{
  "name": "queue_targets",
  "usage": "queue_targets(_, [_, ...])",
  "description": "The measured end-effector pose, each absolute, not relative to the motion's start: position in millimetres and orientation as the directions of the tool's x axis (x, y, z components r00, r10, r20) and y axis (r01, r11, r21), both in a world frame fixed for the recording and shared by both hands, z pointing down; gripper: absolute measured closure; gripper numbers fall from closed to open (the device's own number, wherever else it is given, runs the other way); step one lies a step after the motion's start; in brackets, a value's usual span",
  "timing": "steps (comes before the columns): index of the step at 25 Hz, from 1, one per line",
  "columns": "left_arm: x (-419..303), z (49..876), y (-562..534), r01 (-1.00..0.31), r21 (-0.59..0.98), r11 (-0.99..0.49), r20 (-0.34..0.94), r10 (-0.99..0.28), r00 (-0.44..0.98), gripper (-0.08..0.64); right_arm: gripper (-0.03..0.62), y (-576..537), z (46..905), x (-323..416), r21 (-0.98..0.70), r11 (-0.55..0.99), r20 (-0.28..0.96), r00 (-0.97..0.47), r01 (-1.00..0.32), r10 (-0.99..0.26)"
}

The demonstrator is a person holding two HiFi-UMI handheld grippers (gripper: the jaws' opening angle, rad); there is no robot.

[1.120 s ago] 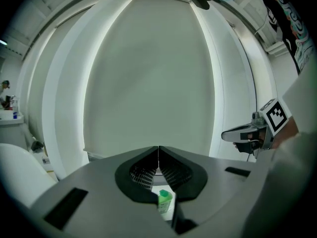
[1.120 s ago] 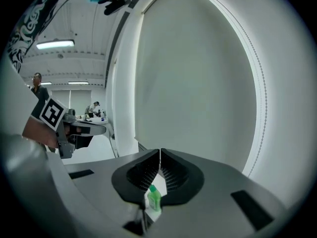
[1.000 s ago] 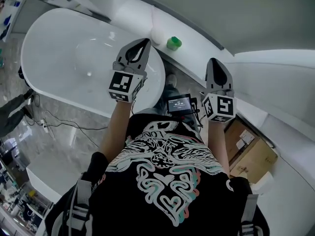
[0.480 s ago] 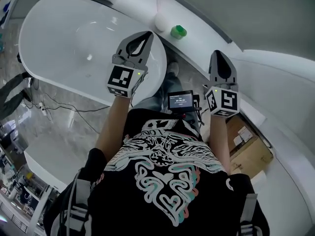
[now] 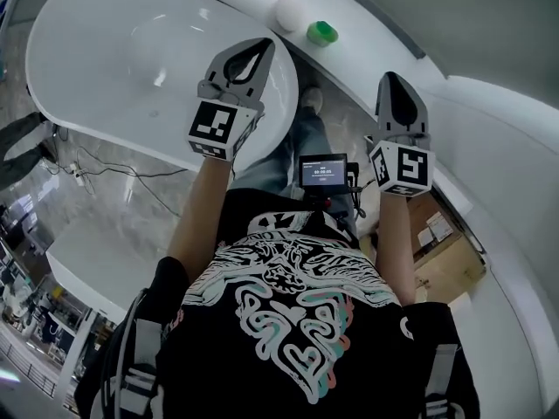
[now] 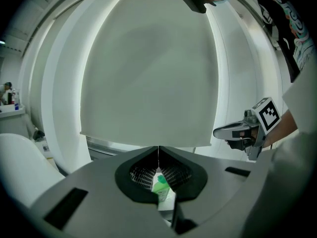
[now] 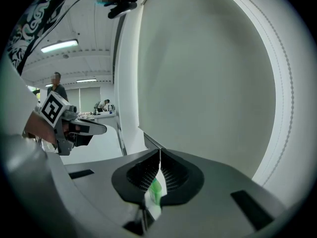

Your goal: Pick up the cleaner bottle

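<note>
**Item: cleaner bottle**. Green cap, pale body. It is standing upright on the white ledge that runs past the end of the bathtub, close to the ledge edge that meets the tub rim. A white rounded object is sitting just beside it. Nothing is touching the bottle.

**Item: left gripper**. The person is holding it out over the tub rim, with the tips aimed toward the ledge. The claw is closed tip to tip and is clamping nothing. In its own view the green cap is showing only through the opening behind the tips, well beyond them.

**Item: right gripper**. It is hanging level with the left one, well apart from it and off the tub's end. Its claw is likewise pressed together and empty, and the bottle is again showing far off through the opening.

**Other entries:** a small lit screen at the person's waist; a cardboard box and loose cables on the floor.

**Step in hand (judged):** the approach, with the pick-up not yet begun and the bottle ahead of both tools.

**Next move (judged):** one claw is going to need to spread wide enough for the bottle's body and reach forward until the jaws are bracketing it below the cap. Then it needs to close firmly before lifting, without knocking the rounded neighbour.
</note>
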State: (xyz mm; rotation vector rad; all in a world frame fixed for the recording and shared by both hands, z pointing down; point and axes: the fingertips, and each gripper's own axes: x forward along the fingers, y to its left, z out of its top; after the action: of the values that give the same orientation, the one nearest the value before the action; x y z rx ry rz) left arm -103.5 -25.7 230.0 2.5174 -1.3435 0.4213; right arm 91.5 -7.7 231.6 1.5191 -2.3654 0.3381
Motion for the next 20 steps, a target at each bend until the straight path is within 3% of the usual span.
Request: queue_targets(20, [-103.6, 306.0, -44.3, -0.837, 0.138, -0.53, 0.419, -0.734, 0.534, 0.543, 0.563, -34.1, 311.7, 70.5, -0.081, 0.451, 0.425, -0.44, -0.889, -0.791])
